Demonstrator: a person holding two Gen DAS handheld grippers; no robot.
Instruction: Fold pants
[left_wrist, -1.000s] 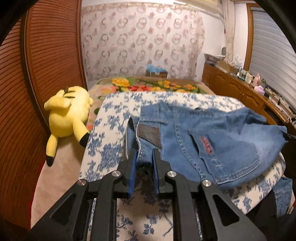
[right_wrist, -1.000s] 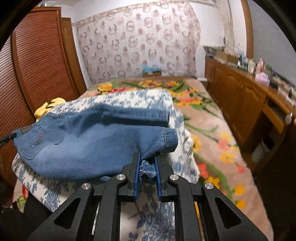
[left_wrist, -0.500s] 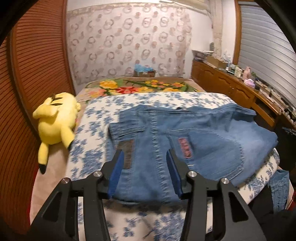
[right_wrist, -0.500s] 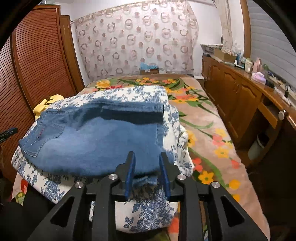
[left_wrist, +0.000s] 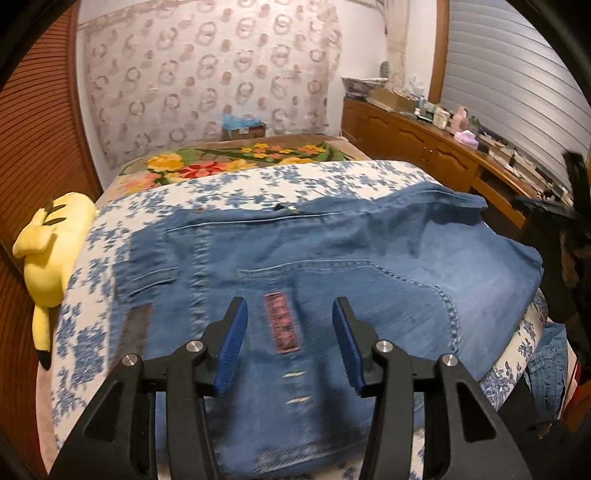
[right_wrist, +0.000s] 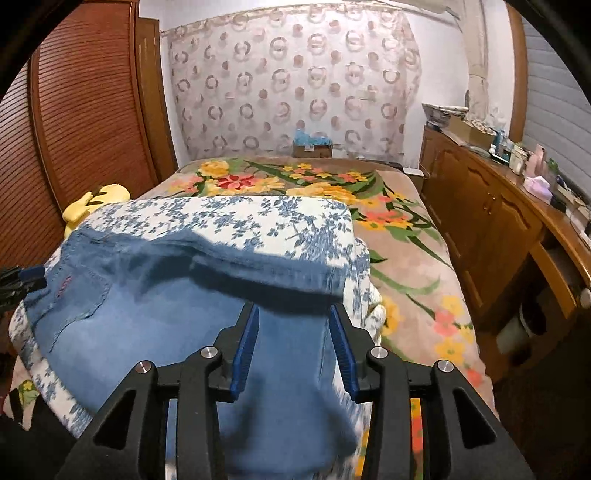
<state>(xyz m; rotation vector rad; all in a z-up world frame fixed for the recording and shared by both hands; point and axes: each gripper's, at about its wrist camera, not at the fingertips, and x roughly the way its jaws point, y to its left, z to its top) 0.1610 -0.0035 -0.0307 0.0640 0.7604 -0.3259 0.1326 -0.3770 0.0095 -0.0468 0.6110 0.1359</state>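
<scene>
Blue denim pants (left_wrist: 332, 266) lie spread on a blue-and-white floral cushion (left_wrist: 258, 184). In the left wrist view the waist end with a back pocket and pink label (left_wrist: 281, 322) is nearest. My left gripper (left_wrist: 290, 314) is open and empty above the pocket. In the right wrist view the pants (right_wrist: 155, 317) lie with one leg folded over, the hem end near the cushion's right edge. My right gripper (right_wrist: 293, 321) is open and empty above the leg end.
A yellow plush toy (left_wrist: 48, 254) lies left of the cushion by the wooden louvred doors (right_wrist: 85, 110). A floral blanket (right_wrist: 388, 229) covers the bed beyond. A wooden sideboard (right_wrist: 498, 221) with clutter runs along the right.
Both grippers, shut on the pants a second ago, opened and let go. The pants now lie flat, and both grippers have lifted and opened wider.
</scene>
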